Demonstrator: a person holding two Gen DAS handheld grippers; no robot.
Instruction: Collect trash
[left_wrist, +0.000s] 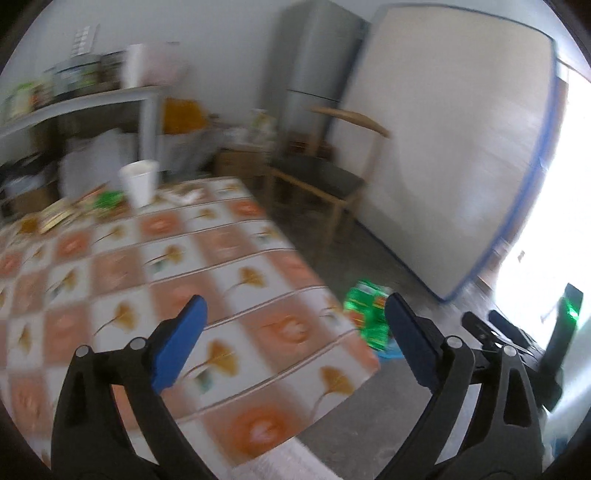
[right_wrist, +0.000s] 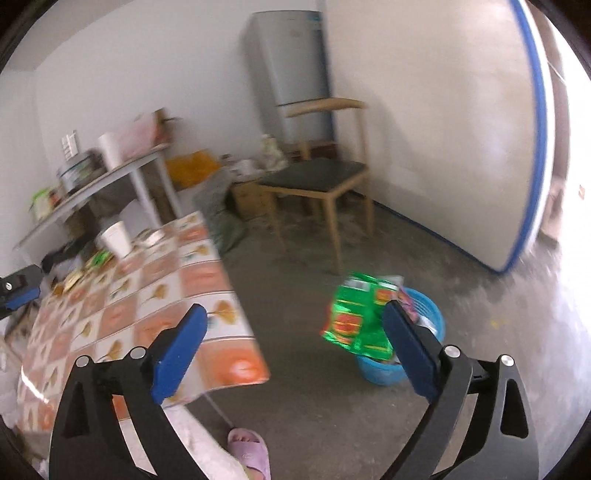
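Green wrapper (right_wrist: 356, 317) in mid-air over the blue bin (right_wrist: 432, 314), beside the table (right_wrist: 207, 273)

Right gripper (right_wrist: 291, 338) has its fingers spread wide, holding nothing; the wrapper sits just by the right-hand finger, above the bin on the floor. Left gripper (left_wrist: 293, 336) is also spread wide and bare over the table corner. A white cup (left_wrist: 139, 181) and more litter (left_wrist: 107, 201) lie at the table's far end

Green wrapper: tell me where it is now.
In the right wrist view the green wrapper is over the blue bin on the floor, right of the table.
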